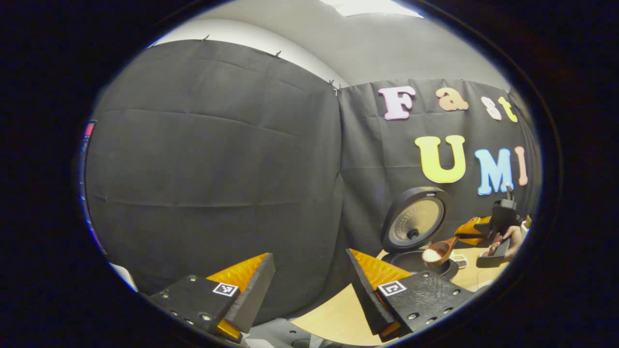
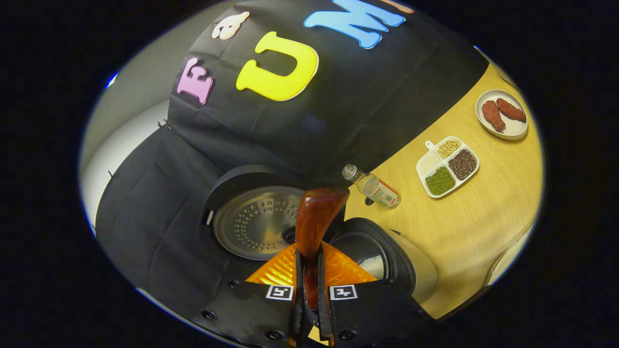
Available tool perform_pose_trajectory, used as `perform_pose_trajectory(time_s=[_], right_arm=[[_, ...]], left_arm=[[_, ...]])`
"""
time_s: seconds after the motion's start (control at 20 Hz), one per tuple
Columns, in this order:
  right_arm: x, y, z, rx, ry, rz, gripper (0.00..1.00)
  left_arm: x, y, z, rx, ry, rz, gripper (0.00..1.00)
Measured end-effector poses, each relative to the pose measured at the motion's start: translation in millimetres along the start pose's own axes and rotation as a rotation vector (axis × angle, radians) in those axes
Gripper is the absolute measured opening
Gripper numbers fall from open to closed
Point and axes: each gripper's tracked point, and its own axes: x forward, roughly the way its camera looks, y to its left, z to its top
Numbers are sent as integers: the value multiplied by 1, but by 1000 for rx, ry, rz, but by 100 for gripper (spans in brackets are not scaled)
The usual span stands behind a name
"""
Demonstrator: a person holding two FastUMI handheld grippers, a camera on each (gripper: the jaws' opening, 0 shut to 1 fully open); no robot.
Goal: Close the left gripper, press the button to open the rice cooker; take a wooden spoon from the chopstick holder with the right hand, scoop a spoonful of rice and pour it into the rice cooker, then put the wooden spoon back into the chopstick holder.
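The rice cooker [image 1: 415,223] stands with its lid raised, over its round inner pot [image 1: 411,262]. A wooden spoon [image 1: 437,252] with white rice in its bowl hovers over the pot. The right gripper [image 1: 476,231], held by a hand [image 1: 510,239], grips its handle. In the right gripper view, my right gripper [image 2: 309,282] is shut on the spoon [image 2: 316,217], which points over the cooker's pot [image 2: 375,256]; some white rice lies inside, and the lid [image 2: 256,223] stands behind. My left gripper [image 1: 309,290] stays open and holds nothing, away to the left of the cooker.
On the wooden table [image 2: 483,227], beyond the cooker, a small clear bottle [image 2: 375,188] lies on its side. Farther along are a white divided tray [image 2: 447,166] of beans and a white plate [image 2: 503,115] with two reddish pieces. The black cloth wall stands behind the cooker.
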Motion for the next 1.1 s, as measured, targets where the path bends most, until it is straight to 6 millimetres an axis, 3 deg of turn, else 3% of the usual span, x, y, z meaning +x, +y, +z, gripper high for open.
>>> perform_pose_trajectory(time_s=[0.35,0.85,0.9,0.95,1.1], right_arm=[[27,-12,-30,-291,32,-107,13],[29,-13,-25,-666,5,-132,10],[29,-14,-24,-710,0,-136,13],[28,-12,-22,-755,-7,-140,10],[27,-1,-20,-892,-28,-142,13]], left_arm=[[-9,22,-11,-15,19,46,87],[-14,21,-19,-23,27,62,89],[-16,22,-19,-22,27,62,89],[-16,20,-19,-23,28,61,89],[-16,20,-17,-24,24,58,89]])
